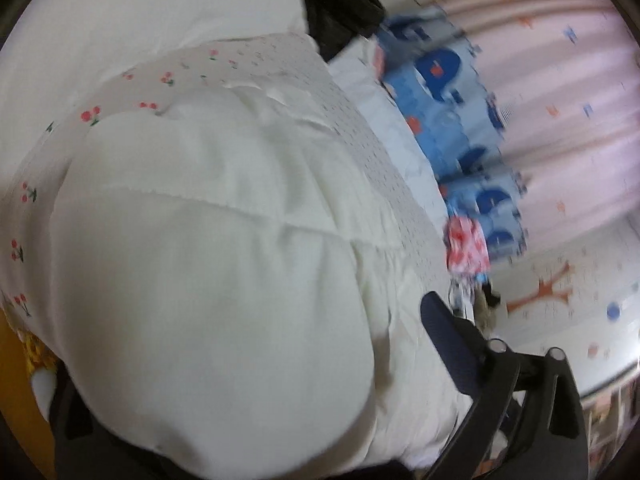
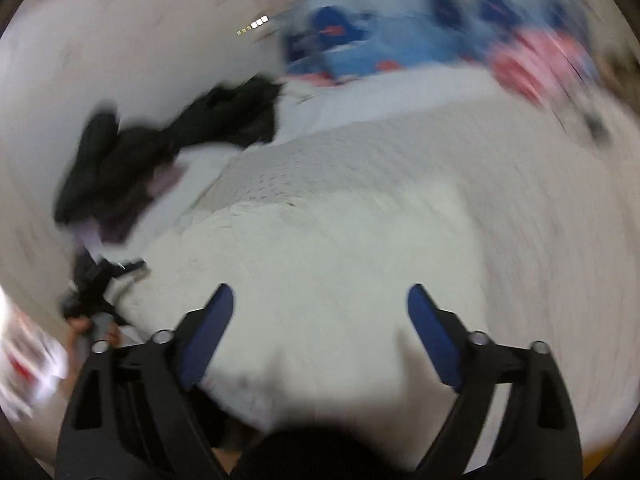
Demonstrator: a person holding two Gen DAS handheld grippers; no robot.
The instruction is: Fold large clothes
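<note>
A large white garment lies bunched on a bed and fills most of the left wrist view. It bulges over my left gripper and hides one finger. The other blue-padded finger stands far out to the right with cloth against it, so the jaws are wide apart. In the right wrist view my right gripper hangs open just above the same white garment, with nothing between its pads. The left gripper and the hand holding it show at the lower left, at the garment's edge.
A cherry-print bed cover lies under the garment. A black garment is heaped at the back left. Blue patterned bedding and a pink-red floral cloth lie along the far side, before a pink curtain.
</note>
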